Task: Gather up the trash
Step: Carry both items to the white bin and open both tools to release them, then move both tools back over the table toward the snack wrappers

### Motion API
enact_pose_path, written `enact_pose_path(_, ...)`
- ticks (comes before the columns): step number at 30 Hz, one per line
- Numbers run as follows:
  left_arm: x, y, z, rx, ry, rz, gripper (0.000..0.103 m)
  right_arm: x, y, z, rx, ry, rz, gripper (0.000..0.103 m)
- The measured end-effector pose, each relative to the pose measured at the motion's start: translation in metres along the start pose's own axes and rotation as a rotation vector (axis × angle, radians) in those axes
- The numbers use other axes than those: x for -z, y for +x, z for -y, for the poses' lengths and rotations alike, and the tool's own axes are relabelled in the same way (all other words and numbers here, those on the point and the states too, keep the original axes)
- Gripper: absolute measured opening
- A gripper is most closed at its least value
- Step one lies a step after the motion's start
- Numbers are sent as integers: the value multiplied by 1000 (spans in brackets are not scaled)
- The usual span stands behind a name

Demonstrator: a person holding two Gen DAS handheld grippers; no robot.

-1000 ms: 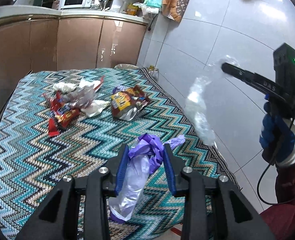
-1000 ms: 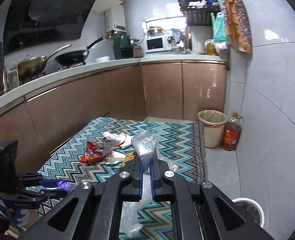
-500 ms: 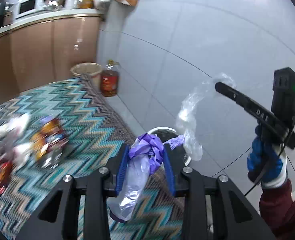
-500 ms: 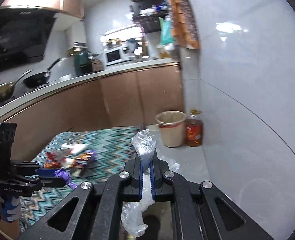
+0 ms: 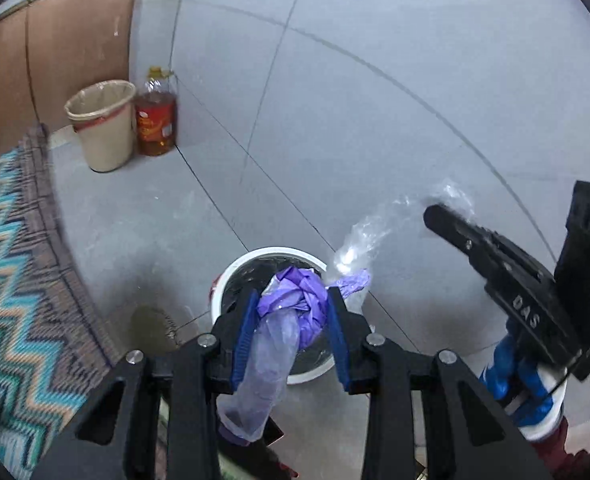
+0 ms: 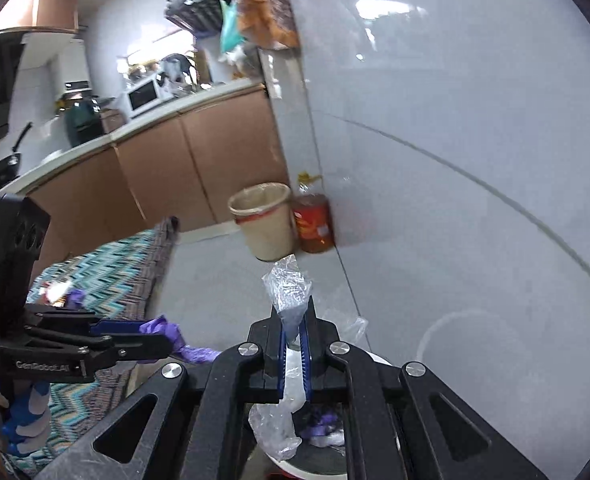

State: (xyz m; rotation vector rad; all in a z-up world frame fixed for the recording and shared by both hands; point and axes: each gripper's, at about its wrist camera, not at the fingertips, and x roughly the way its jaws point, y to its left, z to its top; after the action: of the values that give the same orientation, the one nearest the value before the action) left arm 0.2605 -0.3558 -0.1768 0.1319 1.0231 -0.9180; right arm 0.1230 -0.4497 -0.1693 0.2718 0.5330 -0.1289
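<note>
Your left gripper [image 5: 293, 320] holds a crumpled purple glove bundled with a clear plastic film [image 5: 283, 336]; its blue-padded fingers [image 5: 242, 330] stand narrowly apart and press on the bundle from both sides. The lower end of the film hangs down in front of the gripper body, hiding what lies beneath it. Directly beyond the fingertips stands a white round bin lined with a black bag [image 5: 231, 276]; the bundle and the gripper cover much of its opening, so you cannot tell what it contains from this view.

Your right gripper [image 6: 293, 344] has its fingers nearly together, pinching a crumpled clear plastic bag [image 6: 287, 288] that rises above the tips and trails below them. In the right wrist view the white bin shows only as a slice of rim at the bottom edge, with purple and clear scraps dimly visible behind the gripper frame. In the left wrist view the clear bag is blurred against the grey tiled wall [image 5: 375, 100].

A blue-and-white gloved hand [image 5: 523, 384] grips the right handle, cut off at the frame edge. Farther back, a beige waste basket [image 5: 103, 128] stands just beside an amber oil bottle [image 5: 155, 120]. The zigzag-patterned teal rug [image 5: 11, 280] is cropped at the left; the litter on it is too blurred to identify.
</note>
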Motion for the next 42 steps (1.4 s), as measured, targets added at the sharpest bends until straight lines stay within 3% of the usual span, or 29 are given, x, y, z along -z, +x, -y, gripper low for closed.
enact_pose_path(6, -15, 54, 2, 15, -44, -57, 38, 15, 27, 31, 39, 45, -61, 6)
enact_pose_path(11, -17, 80, -5, 20, -83, -86, 47, 27, 41, 51, 76, 76, -102, 21)
enact_pose_path(20, -14, 76, -12, 34, -90, -76, 47, 35, 36, 51, 99, 90, -119, 31)
enact_pose_path(34, 3, -41, 6, 1, -39, 93, 48, 15, -24, -6, 81, 31, -22, 39)
enact_pose_path(42, 30, -132, 10, -57, -10, 258, 48, 3, -81, -60, 35, -31, 82, 42)
